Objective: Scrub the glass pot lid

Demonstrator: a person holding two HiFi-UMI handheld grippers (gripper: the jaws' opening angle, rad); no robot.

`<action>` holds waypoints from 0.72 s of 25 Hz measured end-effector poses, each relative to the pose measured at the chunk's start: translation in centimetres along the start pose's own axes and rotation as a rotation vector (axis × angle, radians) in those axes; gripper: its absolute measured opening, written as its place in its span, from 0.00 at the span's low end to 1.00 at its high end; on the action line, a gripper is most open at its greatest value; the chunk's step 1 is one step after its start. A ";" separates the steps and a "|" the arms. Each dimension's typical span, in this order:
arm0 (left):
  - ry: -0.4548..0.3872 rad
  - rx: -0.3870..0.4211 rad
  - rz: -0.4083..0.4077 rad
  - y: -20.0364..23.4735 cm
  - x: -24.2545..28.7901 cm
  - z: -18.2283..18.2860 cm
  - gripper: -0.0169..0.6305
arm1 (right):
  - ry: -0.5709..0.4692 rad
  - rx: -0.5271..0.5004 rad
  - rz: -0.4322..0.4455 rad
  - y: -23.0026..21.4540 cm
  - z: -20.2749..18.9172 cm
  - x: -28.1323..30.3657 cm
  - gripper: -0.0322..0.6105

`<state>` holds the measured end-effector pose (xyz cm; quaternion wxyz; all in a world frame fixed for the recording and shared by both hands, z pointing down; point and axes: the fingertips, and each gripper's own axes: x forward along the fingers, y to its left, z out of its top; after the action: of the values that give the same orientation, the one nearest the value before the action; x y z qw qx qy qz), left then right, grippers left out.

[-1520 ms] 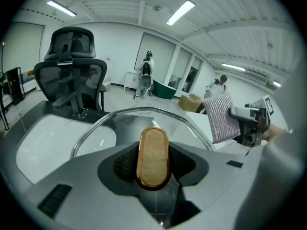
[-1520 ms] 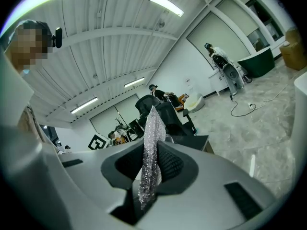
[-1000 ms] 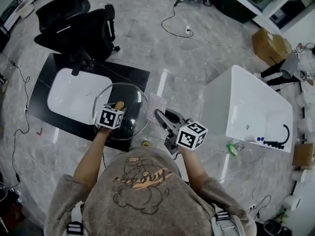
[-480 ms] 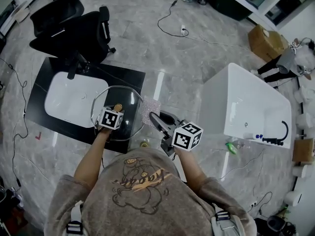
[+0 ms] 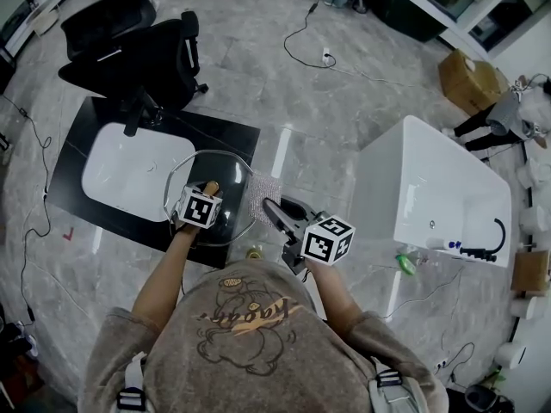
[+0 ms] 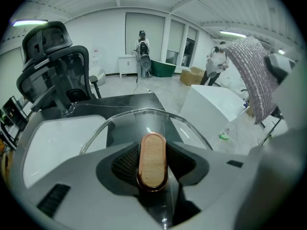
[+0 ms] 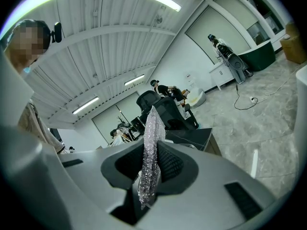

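Over the near right corner of the black counter (image 5: 231,132), beside its white basin (image 5: 129,169), the glass pot lid (image 5: 231,169) was held up at a tilt by the left tool (image 5: 207,193), whose jaws were closed on the lid's wooden knob (image 6: 152,160) from either side. That grip seemed chosen to steady the lid by its one solid, non-slippery part and to turn the clear face toward the other hand; whether the lower rim rested on the counter could not be told. The knob was an oblong of pale, smooth-sanded wood ringed with a coppery metal band, and the ribbed dark pads (image 6: 125,163) pressed its long flanks. The lid itself was a shallow round dome of clear glass with a thin bright rim, through which the dark counter showed. Just right of the lid's edge, the right tool (image 5: 269,206) was clamped narrowly on a scrubbing cloth (image 5: 263,186), a limp, silvery, glittering mesh that stood up from the jaws in a crumpled strip (image 7: 152,138). It was pinched near one end, probably so that the free part could be wiped across the glass. The cloth sat beside the rim without clearly touching it, so the scrubbing stroke looked about to be made rather than under way.
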<state>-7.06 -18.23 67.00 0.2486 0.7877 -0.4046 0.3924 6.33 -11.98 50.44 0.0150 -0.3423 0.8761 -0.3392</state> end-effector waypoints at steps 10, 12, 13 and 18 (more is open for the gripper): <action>-0.346 -0.105 -0.071 -1.0 -9.7 7.0 0.05 | -0.001 -0.058 -0.024 0.6 0.5 1.4 0.18; -0.428 -0.094 -0.082 -1.7 -11.8 7.9 0.05 | -0.006 -0.102 -0.037 1.0 0.8 1.7 0.18; -0.471 -0.086 -0.082 -1.9 -12.8 8.4 0.05 | -0.012 -0.127 -0.045 1.3 1.0 1.9 0.18; -0.699 -0.077 -0.031 -1.8 -17.7 9.8 0.05 | -0.073 -0.246 -0.111 1.9 2.6 2.2 0.18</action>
<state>-7.91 -16.32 46.79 0.1306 0.8706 -0.4677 0.0795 4.18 -13.86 47.78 -0.0137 -0.4017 0.8896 -0.2169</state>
